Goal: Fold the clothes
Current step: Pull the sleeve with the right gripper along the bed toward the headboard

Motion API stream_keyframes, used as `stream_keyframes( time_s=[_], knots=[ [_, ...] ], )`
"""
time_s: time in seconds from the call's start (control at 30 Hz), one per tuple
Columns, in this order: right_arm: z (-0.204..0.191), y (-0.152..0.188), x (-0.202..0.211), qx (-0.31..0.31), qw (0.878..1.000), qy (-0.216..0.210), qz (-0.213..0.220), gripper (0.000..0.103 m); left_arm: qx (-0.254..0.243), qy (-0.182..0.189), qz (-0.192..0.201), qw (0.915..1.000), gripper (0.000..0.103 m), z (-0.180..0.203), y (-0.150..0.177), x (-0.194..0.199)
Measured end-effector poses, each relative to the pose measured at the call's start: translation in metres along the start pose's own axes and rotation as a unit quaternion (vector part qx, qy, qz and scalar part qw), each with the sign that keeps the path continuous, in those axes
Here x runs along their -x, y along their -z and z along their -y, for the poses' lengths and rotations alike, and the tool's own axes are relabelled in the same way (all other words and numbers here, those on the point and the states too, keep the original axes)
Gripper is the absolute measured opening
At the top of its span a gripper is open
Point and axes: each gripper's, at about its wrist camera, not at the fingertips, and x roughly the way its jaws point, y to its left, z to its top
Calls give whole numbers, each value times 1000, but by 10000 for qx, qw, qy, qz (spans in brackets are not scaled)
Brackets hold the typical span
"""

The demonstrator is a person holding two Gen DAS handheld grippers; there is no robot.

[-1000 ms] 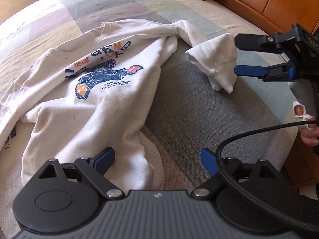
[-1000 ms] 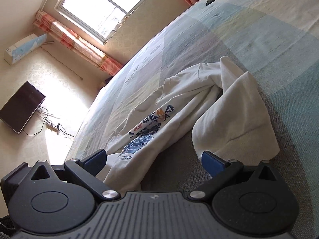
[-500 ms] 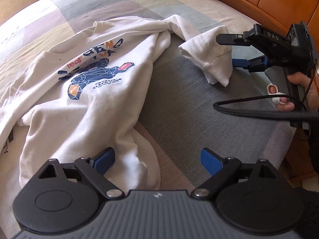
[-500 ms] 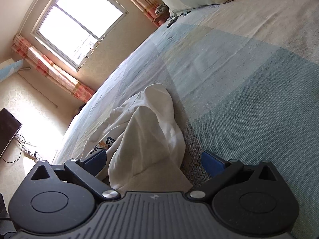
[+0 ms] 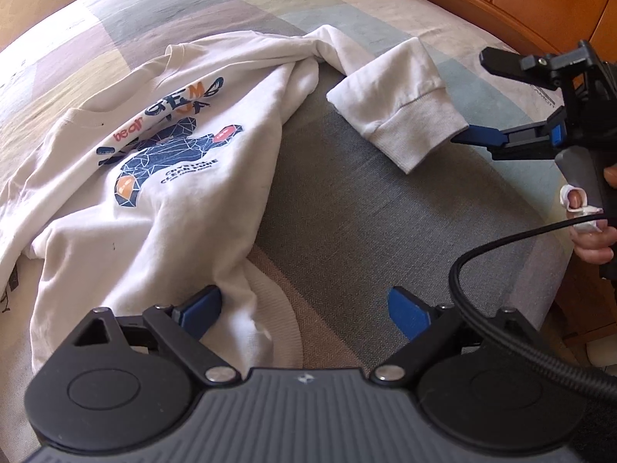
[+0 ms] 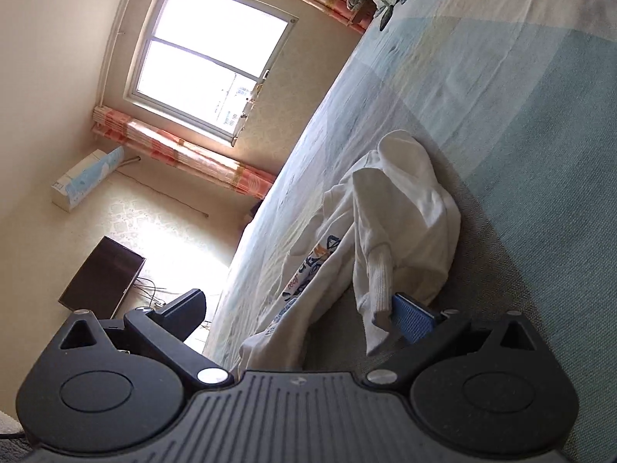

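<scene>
A: Where is the white sweatshirt (image 5: pixel 162 177) lying?

B: It lies crumpled on the bed (image 5: pixel 366 208), print side up, on a cover of grey, blue and beige patches. In the left wrist view the body of it fills the area from 9 to 11 o'clock, and the hem reaches down to the lower middle of the picture.

A: And the left gripper (image 5: pixel 308 308)?

B: Its two blue fingers (image 5: pixel 202 308) are spread wide apart. The finger at 7 o'clock touches the hem of the sweatshirt, the other stands over the bare grey cover. Nothing is pinched between them.

A: What about the sleeve (image 5: pixel 401 104)?

B: One sleeve goes out from the shoulder toward 2 o'clock in the left wrist view. Its ribbed cuff (image 5: pixel 420 135) is at the tip of the right gripper (image 5: pixel 468 96), which comes in from 3 o'clock. A hand (image 5: pixel 590 227) with white tape on a finger holds that gripper's handle.

A: Is the right gripper holding the cuff?

B: Not closed on it. In the right wrist view the fingers are far apart: the blue one (image 6: pixel 412 318) at 4 o'clock touches the cuff (image 6: pixel 380 285), and the dark one at 8 o'clock is well apart from the cloth.

A: Anything else in the room?

B: In the right wrist view I see a bright window (image 6: pixel 208 61) at 11 o'clock and a dark screen (image 6: pixel 102 277) at 8 o'clock. A black cable (image 5: pixel 501 320) loops near the left gripper at 4 o'clock.
</scene>
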Motion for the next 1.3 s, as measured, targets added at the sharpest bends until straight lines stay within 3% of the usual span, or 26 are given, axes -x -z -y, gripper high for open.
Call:
stream_keyframes(
  time_s=[0.17, 0.33, 0.37, 0.4, 0.53, 0.63, 0.7, 0.73, 0.97, 1.13, 1.3],
  knots=[
    [15, -1, -22, 198, 9984, 511, -142, 103, 108, -74, -38, 9999, 93, -4, 6, 2],
    [7, 1, -27, 505, 9981, 358, -48, 103, 199, -112, -59, 9997, 93, -6, 8, 1],
    [7, 1, -27, 551, 9977, 390, -42, 99, 189, -118, -60, 9997, 93, -6, 7, 1],
    [7, 2, -27, 539, 9978, 394, -41, 88, 177, -123, -60, 9997, 93, -5, 7, 1],
    [7, 2, -21, 547, 9978, 384, -14, 71, 152, -131, -83, 9998, 93, -4, 7, 0],
    [9, 4, -26, 670, 9946, 781, -164, 51, 129, -151, -101, 9998, 93, -2, 5, -1],
    [15, 8, -32, 663, 9908, 1136, -313, 29, 112, -158, -102, 9998, 93, -1, 5, -2],
    [18, 9, -33, 634, 9899, 1226, -327, 23, 108, -158, -102, 9998, 93, -1, 5, -2],
    [24, 15, -32, 678, 9876, 1392, -264, 18, 118, -193, -126, 9997, 93, 1, 3, -6],
    [33, 18, -21, 241, 9912, 1300, 31, 12, 92, -184, -127, 9997, 93, 2, 2, -5],
    [9, 12, 9, 573, 9843, 1651, 263, 8, 42, -176, -145, 9997, 93, 3, -1, -8]
  ],
)
